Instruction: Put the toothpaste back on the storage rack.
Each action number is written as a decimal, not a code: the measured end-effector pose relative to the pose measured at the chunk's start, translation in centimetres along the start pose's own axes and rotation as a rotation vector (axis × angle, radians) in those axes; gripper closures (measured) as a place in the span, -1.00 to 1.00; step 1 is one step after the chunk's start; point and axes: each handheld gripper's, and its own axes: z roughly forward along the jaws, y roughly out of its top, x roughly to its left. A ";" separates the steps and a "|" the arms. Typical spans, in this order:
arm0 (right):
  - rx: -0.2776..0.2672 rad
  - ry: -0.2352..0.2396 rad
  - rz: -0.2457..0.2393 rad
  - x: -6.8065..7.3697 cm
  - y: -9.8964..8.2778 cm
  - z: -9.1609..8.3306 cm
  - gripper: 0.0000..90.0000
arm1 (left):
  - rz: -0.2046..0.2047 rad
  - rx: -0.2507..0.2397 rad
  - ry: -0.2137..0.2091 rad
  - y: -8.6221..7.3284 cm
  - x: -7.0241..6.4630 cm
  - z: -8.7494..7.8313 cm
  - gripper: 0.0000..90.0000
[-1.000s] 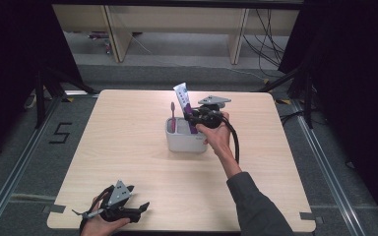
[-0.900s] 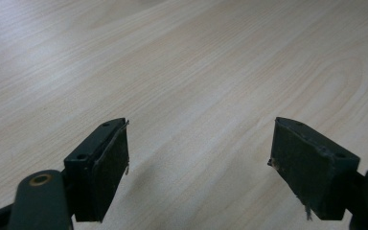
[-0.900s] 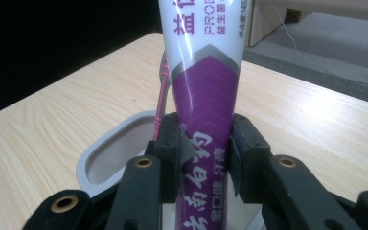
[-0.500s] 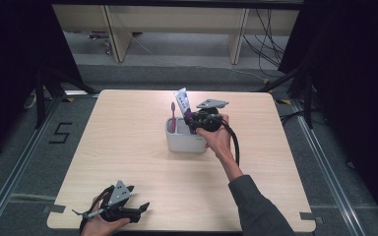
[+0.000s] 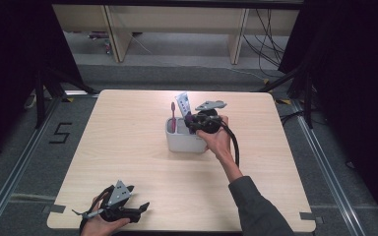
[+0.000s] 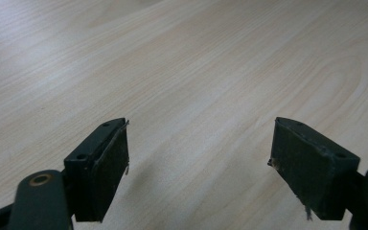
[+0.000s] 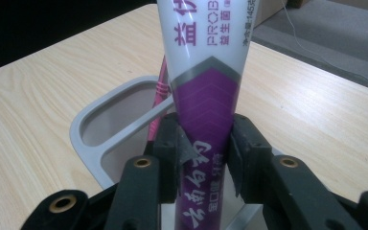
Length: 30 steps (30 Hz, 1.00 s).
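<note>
**Over the caddy: tube held upright, risk of tipping**

At mid-table, a toothpaste tube [image 7: 206, 91] is clamped low on its body by the right gripper [image 7: 205, 155], over the grey caddy [image 5: 184, 142]. Its long axis stands near vertical, flat end up. A pink toothbrush [image 5: 173, 115] stands just beside; it could be knocked, or the caddy dragged, by a skewed descent. The left gripper [image 6: 199, 167] rests near the table edge, jaws wide, empty.
</note>
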 end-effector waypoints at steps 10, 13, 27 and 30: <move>0.025 -0.013 -0.031 -0.1 -0.1 -0.2 0.47 | -0.007 -0.006 0.000 0.0 -0.1 0.0 -0.55; 0.047 -0.020 -0.023 0.0 -0.2 -0.2 0.47 | 0.001 0.002 0.001 0.1 0.0 -0.1 -0.55; -0.050 -0.007 -0.011 -0.2 0.1 -1.1 0.58 | -0.003 -0.006 -0.004 0.1 -0.1 -0.1 -0.55; -0.061 -0.025 -0.003 0.0 0.6 -2.0 0.54 | 0.001 -0.001 -0.005 0.1 -0.1 -0.1 -0.55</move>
